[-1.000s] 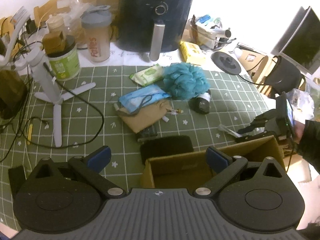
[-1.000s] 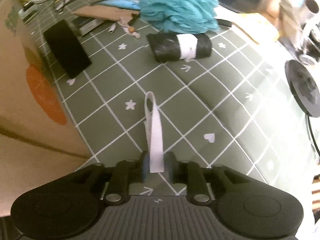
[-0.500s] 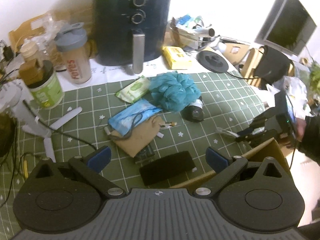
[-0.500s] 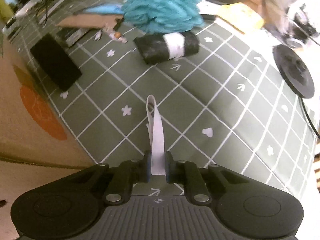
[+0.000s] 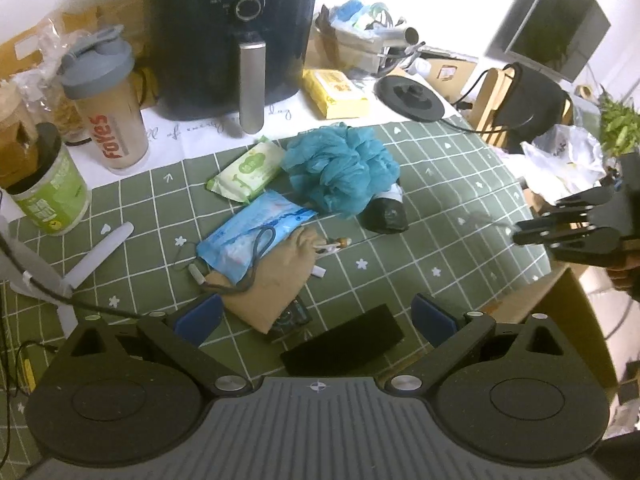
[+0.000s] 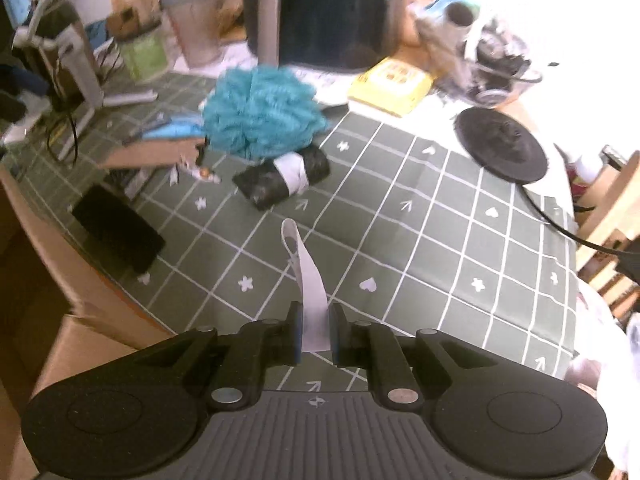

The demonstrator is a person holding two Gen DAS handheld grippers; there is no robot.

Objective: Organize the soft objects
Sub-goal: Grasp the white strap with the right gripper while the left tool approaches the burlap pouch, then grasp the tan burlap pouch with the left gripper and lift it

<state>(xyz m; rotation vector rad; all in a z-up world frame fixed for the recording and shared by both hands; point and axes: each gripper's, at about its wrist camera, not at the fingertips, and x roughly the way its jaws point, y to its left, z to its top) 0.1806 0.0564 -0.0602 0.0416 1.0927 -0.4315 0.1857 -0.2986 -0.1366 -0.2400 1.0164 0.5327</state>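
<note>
My right gripper (image 6: 314, 330) is shut on a white looped strip (image 6: 306, 276) and holds it above the green mat. It also shows at the right edge of the left wrist view (image 5: 516, 236). My left gripper (image 5: 316, 314) is open and empty above the mat's near edge. A teal bath pouf (image 5: 344, 168) (image 6: 260, 114) lies mid-mat, with a black roll banded in white (image 6: 284, 178) beside it. A blue wipes pack (image 5: 252, 238), a green wipes pack (image 5: 246, 168), a tan pouch (image 5: 272, 284) and a black flat pad (image 5: 344, 344) lie nearby.
A cardboard box (image 6: 52, 280) stands at the mat's near edge. A black air fryer (image 5: 232, 36), a shaker bottle (image 5: 106, 100), a green tub (image 5: 48, 188), a yellow pack (image 5: 336, 94) and a round black base (image 5: 410, 94) stand at the back. A white stand (image 5: 52, 276) is left.
Both grippers have lifted and pulled back from the mat. The right gripper carries the white strip higher. The cardboard box has dropped out of the left wrist view's foreground.
</note>
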